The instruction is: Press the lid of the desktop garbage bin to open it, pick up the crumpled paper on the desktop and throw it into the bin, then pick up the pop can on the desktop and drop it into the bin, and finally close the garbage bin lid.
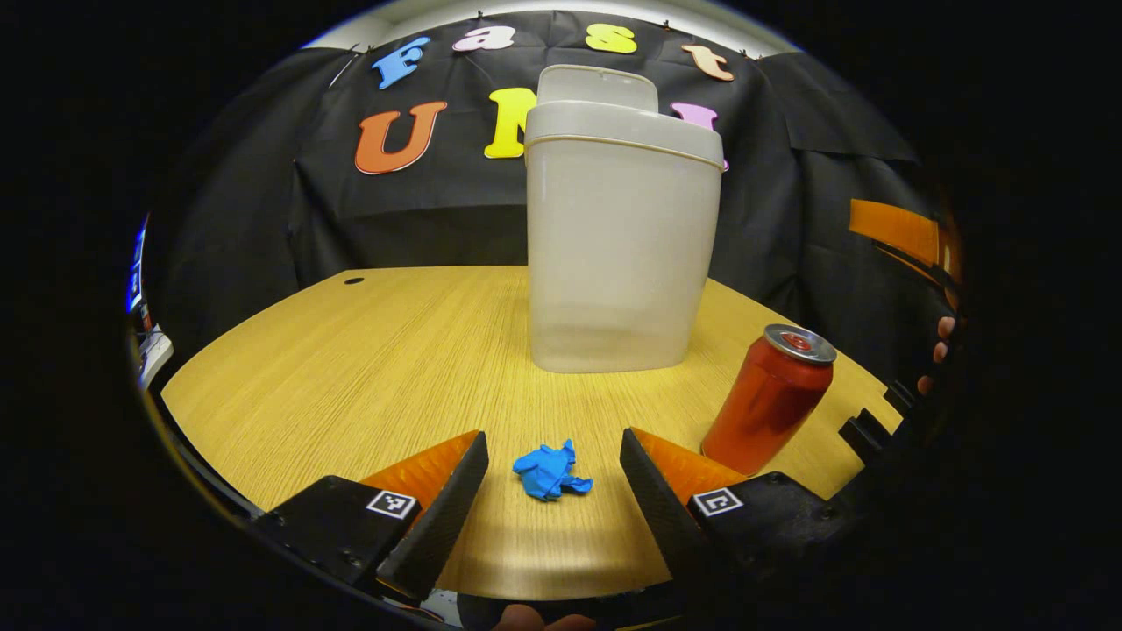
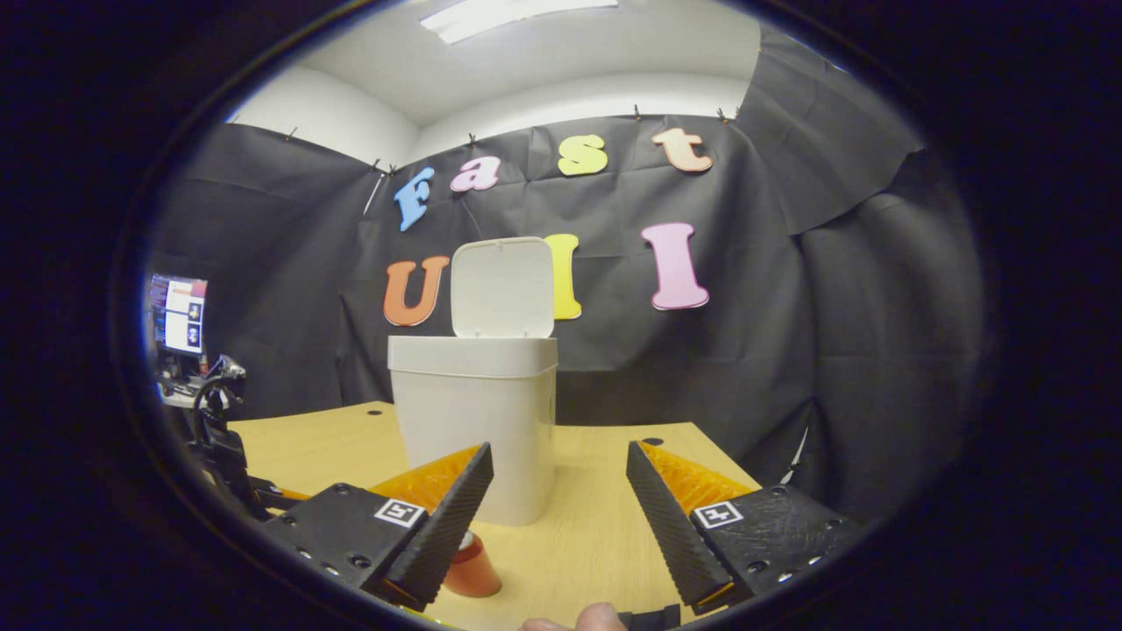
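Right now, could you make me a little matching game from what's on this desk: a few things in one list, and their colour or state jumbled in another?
Things:
1. crumpled paper
2. pop can
3. bin lid
4. left tongs

States:
A. flipped up, open
B. red, standing beside the bin
C. open, one finger on either side of the paper
D. blue, lying on the desk

Pairs: 1-D, 2-B, 3-A, 4-C.

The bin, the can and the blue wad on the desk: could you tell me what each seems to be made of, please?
The bin looks like milky, semi-matt plastic: light glows through its walls. The can seems metal, likely aluminium, with a glossy red coat and bare silvery top. The blue wad looks like crumpled paper, matt with sharp creases, though thin film is possible.
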The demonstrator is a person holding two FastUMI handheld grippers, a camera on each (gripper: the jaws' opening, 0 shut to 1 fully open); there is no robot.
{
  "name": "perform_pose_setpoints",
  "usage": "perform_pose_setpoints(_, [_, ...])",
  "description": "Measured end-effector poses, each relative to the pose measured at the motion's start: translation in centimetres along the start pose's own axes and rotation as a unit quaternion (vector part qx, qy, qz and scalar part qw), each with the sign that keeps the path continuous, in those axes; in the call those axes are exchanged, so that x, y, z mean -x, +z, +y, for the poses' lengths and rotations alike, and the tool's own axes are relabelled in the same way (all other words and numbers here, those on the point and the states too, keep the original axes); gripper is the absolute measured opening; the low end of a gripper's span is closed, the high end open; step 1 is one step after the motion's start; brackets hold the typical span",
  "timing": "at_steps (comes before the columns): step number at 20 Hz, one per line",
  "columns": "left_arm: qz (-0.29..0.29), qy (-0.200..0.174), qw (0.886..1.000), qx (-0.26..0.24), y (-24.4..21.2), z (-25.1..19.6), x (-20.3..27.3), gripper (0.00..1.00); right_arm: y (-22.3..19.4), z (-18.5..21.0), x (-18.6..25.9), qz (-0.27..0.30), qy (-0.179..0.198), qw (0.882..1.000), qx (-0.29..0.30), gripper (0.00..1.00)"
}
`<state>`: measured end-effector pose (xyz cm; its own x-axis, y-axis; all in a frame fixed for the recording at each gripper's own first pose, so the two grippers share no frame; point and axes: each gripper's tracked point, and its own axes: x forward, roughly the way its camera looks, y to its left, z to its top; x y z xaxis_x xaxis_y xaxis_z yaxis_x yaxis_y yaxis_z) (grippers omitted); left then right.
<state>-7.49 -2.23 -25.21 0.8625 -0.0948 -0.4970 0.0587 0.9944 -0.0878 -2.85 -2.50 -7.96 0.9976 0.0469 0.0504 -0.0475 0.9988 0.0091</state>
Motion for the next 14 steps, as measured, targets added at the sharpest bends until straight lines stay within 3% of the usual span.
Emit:
perform_pose_setpoints(6, [0.024,0.004,1.000,0.009,-1.7,0.2,-1.0,0.97,-1.9,-0.2,0.4,0.012,0.003,1.000,0.000,0.97])
perform_pose_setpoints(14, [0.027,0.016,0.999,0.009,-1.9,0.8,-1.5,0.78,-2.7,-0.4,0.4,0.018,0.003,1.000,-0.003,0.95])
